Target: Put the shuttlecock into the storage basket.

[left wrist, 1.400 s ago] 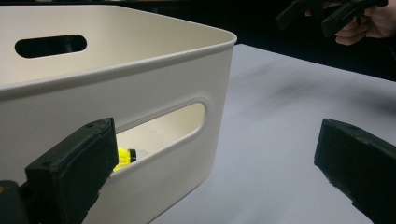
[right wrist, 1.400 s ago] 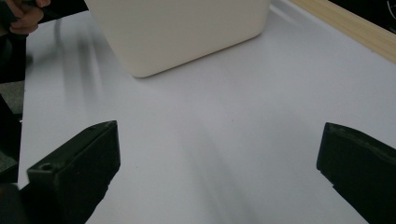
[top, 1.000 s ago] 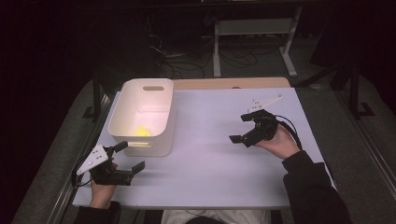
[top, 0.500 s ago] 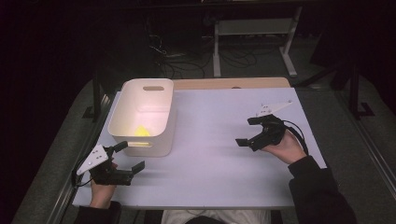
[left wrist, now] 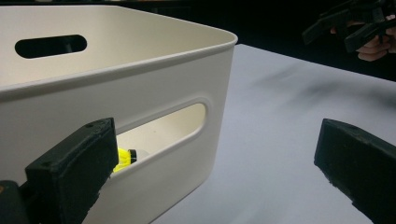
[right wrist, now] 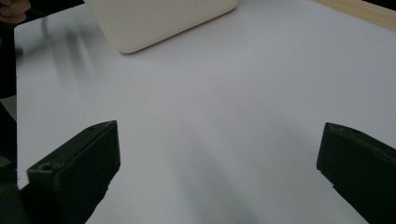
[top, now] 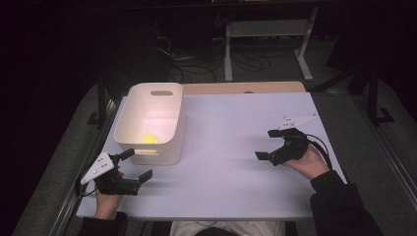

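Bin: the white rectangular plastic bin (top: 152,123) with slotted handles stands on the far-left part of the white table (top: 231,147), just ahead of your left claw (top: 132,164).
Contents: a small yellow object (top: 148,138) lies on the bin's floor near the front wall; through the handle slot (left wrist: 163,128) you see it yellow with a dark tip, too hidden to name.
Left claw: open, holding nothing, jaws either side of the bin's near corner.
Right claw (top: 269,146): open and empty, resting well apart at the table's right.
Handling: the bin looks light, stiff and smooth, so it may slide when nudged.
Grip point: take the rim or the slot edge, where a jaw can hook.
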{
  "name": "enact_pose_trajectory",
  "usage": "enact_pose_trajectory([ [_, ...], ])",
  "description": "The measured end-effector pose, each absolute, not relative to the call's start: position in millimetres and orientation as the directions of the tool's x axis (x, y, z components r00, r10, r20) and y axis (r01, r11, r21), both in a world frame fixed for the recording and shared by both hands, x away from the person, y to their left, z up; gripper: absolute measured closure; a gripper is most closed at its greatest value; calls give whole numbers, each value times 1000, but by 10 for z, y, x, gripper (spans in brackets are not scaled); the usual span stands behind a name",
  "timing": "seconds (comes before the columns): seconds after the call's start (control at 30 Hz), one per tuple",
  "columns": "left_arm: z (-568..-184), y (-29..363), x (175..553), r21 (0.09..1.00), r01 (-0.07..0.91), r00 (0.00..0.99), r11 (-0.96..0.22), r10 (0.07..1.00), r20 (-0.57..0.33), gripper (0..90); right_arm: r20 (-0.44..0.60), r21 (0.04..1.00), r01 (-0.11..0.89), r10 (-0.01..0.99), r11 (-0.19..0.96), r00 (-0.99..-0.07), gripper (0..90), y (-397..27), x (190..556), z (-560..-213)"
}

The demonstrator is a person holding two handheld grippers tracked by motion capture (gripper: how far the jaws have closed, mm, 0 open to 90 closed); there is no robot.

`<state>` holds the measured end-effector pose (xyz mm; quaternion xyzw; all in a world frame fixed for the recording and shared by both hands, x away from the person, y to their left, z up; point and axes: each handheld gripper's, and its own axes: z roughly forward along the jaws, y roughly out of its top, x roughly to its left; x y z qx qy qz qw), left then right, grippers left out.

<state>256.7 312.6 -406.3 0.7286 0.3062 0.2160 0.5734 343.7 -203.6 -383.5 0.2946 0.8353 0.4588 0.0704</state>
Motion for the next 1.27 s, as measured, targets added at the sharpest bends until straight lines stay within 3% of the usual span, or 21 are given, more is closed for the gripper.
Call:
enact_pose_trajectory([
  [1.27, -4063, 3126, 2564, 968, 198, 717, -157, 696, -34, 0, 167, 845, 456, 671, 280, -722, 0, -2646, 2945, -4180],
])
